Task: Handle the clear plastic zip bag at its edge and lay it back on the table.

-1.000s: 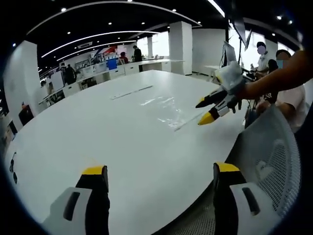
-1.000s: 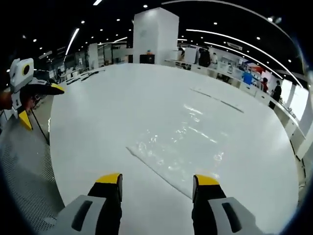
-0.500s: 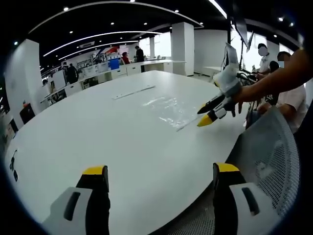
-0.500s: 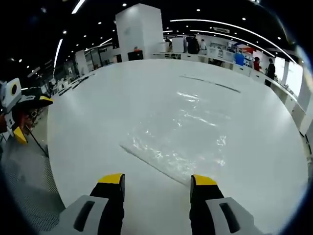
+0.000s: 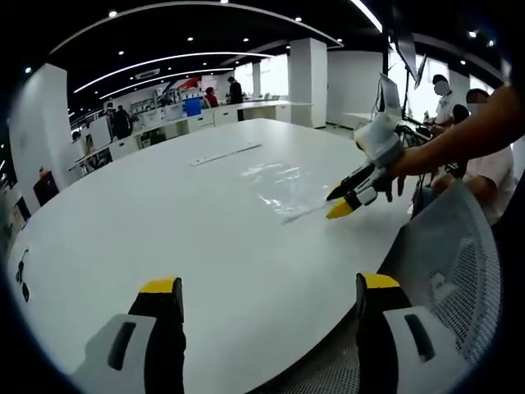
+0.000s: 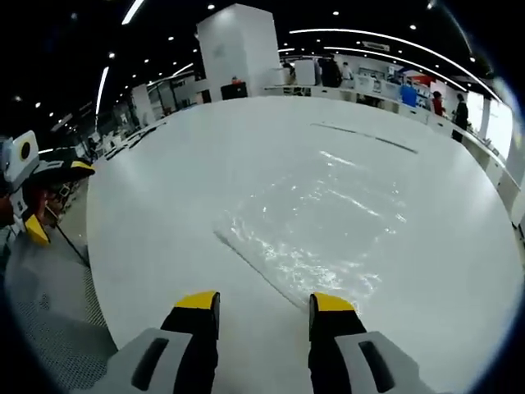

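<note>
Hovering with jaws apart just short of the bag's (image 6: pixel 316 226) near edge, the right gripper (image 6: pixel 264 302) faces the clear bag lying flat on the white worktop (image 6: pixel 164 189), left gripper (image 5: pixel 261 285) wide open, well apart.

open-plan office, big and bright. large white round table (image 5: pixel 164 213) up front, mesh office chair (image 5: pixel 459 271) pulled up at its edge. behind it long rows of white desks (image 5: pixel 205 119) with monitors and clutter, people standing among them (image 5: pixel 232 89). thick white square column (image 6: pixel 234 53) in the middle of the floor, another one (image 5: pixel 303 78) near the windows. black ceiling with curved strip lights (image 5: pixel 156 61) and small spot lights. bright windows (image 5: pixel 410 86) along one wall, two people (image 5: pixel 480 139) sitting close by the table. desks with screens also along the far side (image 6: pixel 369 82) in the right gripper view.
</note>
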Demonstrator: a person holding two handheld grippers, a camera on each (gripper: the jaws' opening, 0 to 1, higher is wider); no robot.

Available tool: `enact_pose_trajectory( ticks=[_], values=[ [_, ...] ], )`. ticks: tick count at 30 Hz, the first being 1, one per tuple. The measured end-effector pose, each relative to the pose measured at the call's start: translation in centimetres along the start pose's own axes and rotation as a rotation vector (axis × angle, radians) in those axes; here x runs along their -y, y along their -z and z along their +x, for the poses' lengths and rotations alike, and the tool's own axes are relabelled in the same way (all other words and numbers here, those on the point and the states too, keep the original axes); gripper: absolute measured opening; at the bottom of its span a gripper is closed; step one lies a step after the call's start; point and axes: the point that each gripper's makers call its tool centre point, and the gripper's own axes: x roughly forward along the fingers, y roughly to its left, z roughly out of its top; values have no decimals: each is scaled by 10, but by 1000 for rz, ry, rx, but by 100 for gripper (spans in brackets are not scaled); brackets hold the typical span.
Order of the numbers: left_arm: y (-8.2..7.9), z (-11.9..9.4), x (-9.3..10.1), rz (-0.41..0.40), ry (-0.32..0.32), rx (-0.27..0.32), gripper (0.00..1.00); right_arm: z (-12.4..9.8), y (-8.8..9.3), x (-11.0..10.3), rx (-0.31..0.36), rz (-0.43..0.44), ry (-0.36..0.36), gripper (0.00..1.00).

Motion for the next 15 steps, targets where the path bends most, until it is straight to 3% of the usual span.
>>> enact_pose_trajectory(
  ticks=[4, 10, 15],
  values=[
    [1, 1, 0, 1, 3, -3, 85, -1, -7, 4, -3, -3, 4, 40],
    [2, 2, 0, -6, 5, -3, 84, -1, -14, 28, 5, -35, 50, 37],
    [2, 4, 1, -5, 8, -3, 83, -2, -4, 32, -69, -101, 38, 32]
  ],
)
